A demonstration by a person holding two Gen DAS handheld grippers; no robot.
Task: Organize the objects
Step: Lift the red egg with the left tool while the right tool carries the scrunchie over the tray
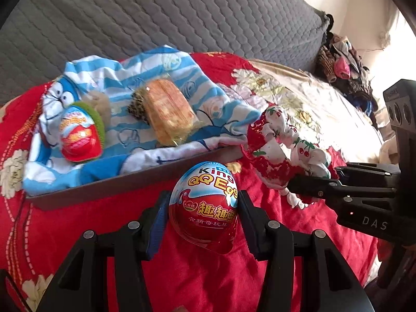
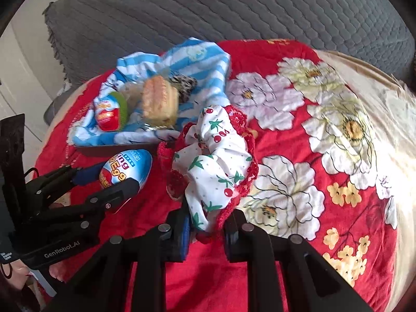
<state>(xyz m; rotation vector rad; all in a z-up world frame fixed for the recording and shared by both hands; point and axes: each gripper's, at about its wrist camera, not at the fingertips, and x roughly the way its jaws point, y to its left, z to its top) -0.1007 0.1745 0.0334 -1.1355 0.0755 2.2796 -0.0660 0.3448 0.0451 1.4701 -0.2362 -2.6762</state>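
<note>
Clearly "King QQ Egg" on held egg [image 1: 204, 205], "GenRobot.AI" on left hand-held gripper [image 2: 114, 182]

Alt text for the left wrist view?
The left gripper holds a toy egg above a red floral blanket. Behind, a box holds a striped cloth, another egg and a snack pack.

A red floral bedspread [image 2: 299, 140] covers the bed. On it lies a shallow brown tray [image 1: 135, 179] lined with blue-striped cloth; beyond the tray, a grey quilted cover [image 1: 182, 15] spreads.
</note>
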